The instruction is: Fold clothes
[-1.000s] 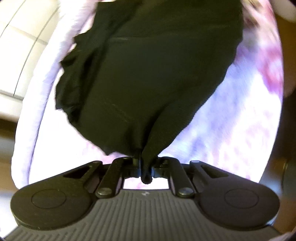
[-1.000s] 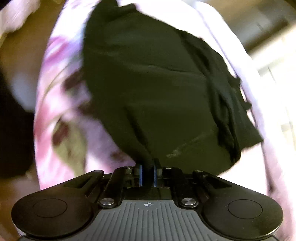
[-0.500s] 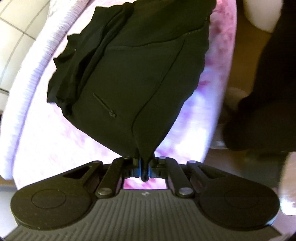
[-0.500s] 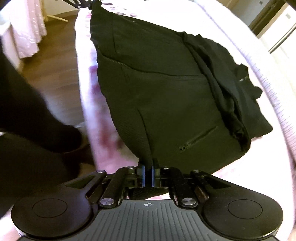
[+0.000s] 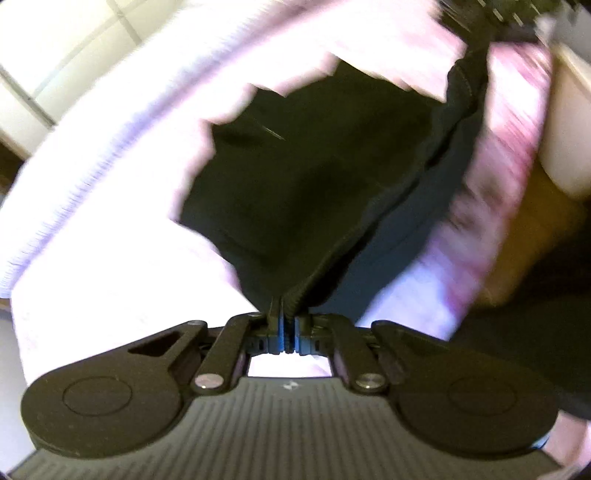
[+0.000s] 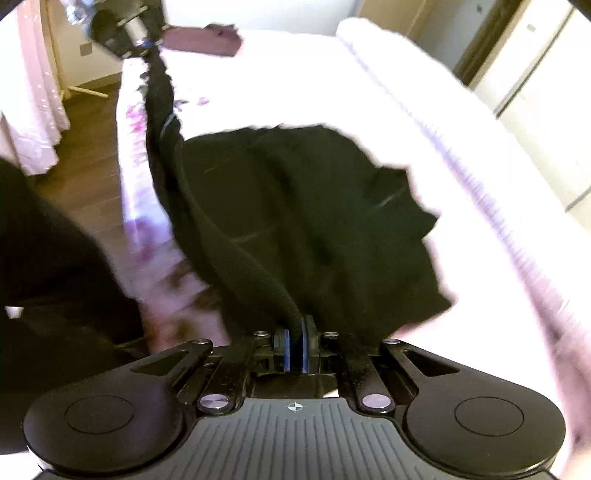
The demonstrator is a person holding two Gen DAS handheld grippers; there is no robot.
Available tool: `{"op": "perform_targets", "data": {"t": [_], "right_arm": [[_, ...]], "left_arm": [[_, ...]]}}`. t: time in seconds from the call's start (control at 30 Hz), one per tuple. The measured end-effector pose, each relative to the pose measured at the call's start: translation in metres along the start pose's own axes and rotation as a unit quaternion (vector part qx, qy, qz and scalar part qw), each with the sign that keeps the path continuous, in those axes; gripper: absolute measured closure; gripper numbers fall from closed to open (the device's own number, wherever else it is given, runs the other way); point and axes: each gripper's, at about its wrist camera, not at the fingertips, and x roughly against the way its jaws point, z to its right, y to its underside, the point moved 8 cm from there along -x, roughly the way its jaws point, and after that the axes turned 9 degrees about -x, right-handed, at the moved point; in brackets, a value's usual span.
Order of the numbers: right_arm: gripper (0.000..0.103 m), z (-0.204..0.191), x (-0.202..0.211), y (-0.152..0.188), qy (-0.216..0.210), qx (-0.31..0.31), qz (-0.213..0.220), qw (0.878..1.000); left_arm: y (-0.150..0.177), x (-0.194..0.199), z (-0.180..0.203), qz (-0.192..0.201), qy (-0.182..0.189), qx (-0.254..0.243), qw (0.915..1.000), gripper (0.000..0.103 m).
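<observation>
A black garment hangs and drapes over a bed with a white and pink floral sheet. My left gripper is shut on the garment's ribbed hem. My right gripper is shut on the same ribbed hem, which stretches taut between the two grippers. In the right wrist view the garment's body lies bunched on the bed, and the left gripper shows at the top left holding the hem's far end. In the left wrist view the right gripper shows at the top right. The view is blurred by motion.
The bed's near edge drops to a wooden floor on the left of the right wrist view. A dark purple item lies at the far end of the bed. White wardrobe doors stand beyond the bed. A person's dark clothing fills the lower left.
Both grippers have pulled apart and lifted, stretching the hem taut between them. The garment's body has slid and bunched further onto the bed.
</observation>
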Motion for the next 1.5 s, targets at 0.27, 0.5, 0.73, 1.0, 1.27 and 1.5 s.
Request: {"op": "perform_targets", "data": {"t": [0.27,0.5,0.73,1.0,1.27,1.5], "right_arm": [[0.099,0.163,-0.091,-0.091,0.01,-0.076,-0.026,0.997],[0.099,0.241,-0.195,-0.102,-0.017,-0.144,-0.098,0.985],[0.099,0.294,-0.241,-0.096,-0.05,-0.197,-0.114,0.973],[0.097,0.334,-0.302,-0.084,-0.081,-0.253,-0.126,0.956],[0.059,0.366,-0.298,-0.054,0.015,-0.427,-0.052,0.902],[0.058,0.308,-0.246,-0.054,0.011,-0.447,0.016,0.894]], "left_arm": [[-0.079,-0.113,-0.174,0.021,0.043,0.056,0.9973,0.1],[-0.096,-0.232,-0.235,-0.014,0.106,0.088,0.9903,0.1],[-0.098,-0.287,-0.269,-0.03,0.13,0.138,0.9814,0.1],[-0.093,-0.359,-0.279,-0.071,0.125,0.187,0.9717,0.095],[-0.072,-0.352,-0.294,-0.072,0.058,0.296,0.9506,0.092],[-0.118,-0.329,-0.23,-0.015,0.136,0.235,0.9624,0.091]]}}
